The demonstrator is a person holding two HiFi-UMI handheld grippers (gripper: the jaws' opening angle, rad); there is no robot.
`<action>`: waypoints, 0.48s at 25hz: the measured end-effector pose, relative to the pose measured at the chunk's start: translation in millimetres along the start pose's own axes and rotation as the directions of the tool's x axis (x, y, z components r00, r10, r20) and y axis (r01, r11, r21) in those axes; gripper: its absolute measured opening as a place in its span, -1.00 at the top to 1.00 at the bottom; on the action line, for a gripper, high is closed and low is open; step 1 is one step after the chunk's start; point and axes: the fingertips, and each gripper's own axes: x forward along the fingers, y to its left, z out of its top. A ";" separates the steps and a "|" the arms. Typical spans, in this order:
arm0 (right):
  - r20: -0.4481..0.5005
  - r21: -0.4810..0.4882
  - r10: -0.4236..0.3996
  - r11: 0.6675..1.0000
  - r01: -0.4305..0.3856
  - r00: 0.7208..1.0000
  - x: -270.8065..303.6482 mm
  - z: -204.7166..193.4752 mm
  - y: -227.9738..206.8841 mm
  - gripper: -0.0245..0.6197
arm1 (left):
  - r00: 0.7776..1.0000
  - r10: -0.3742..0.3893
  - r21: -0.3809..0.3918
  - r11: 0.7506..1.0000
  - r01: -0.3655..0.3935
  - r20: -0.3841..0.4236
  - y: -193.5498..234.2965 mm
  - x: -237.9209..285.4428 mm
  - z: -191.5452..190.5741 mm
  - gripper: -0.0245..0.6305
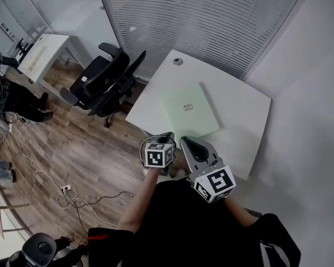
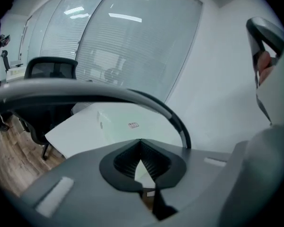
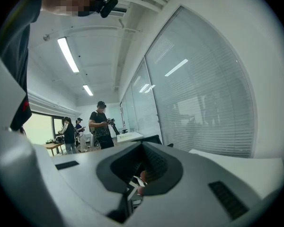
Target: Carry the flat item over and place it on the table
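left gripper [image 1: 166,136]: held close to the person's body on the near side of the table, clenched tight with nothing in it, you can see the pads meet in its own view

right gripper [image 1: 188,142]: right beside the left one, tip just at the near table edge, also looks closed and empty, pointing pretty much level across the room

flat item [image 1: 189,110]: pale green sheet-like thing with a small label in the middle, lying flat on the table, neither tong touching it as far as I can see. Its near corner sits close to the near edge, and the gripper tips cover that bit, so I can't tell if anything overhangs

table [image 1: 245,121]: white, otherwise bare apart from a little round cap at the far corner. Looks to me like the placing is basically done and the step now is just backing off cleanly. I'd pull both tongs up and toward the body, not sweep them sideways, so a closed tip doesn't clip that near corner and skid the thing. If the corner does hang over, nudge it farther in

office chairs [image 1: 103,82]: black, off the far left of the table, well apart from the item, no bother

blinds [image 1: 211,21]: far wall behind the table, nothing to do there
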 end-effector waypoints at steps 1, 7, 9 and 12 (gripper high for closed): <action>0.001 0.000 -0.001 1.000 0.001 1.000 -0.7 -0.3 1.5 0.92 | 1.000 -0.001 0.012 1.000 0.001 0.024 -4.9 -6.3 4.4 0.91; 0.008 -0.018 0.006 1.000 -0.005 1.000 -3.8 4.0 10.4 0.92 | 0.985 -0.016 0.095 0.996 0.000 0.170 -34.5 -48.7 30.3 0.91; 0.007 -0.023 0.008 1.000 -0.008 1.000 -4.3 5.0 12.3 0.92 | 0.972 -0.023 0.167 0.986 -0.017 0.234 -43.4 -65.6 43.2 0.91; 0.014 -0.016 0.009 1.000 -0.009 1.000 -4.8 5.8 12.1 0.92 | 0.942 -0.040 0.234 0.971 -0.042 0.333 -54.6 -88.5 65.2 0.91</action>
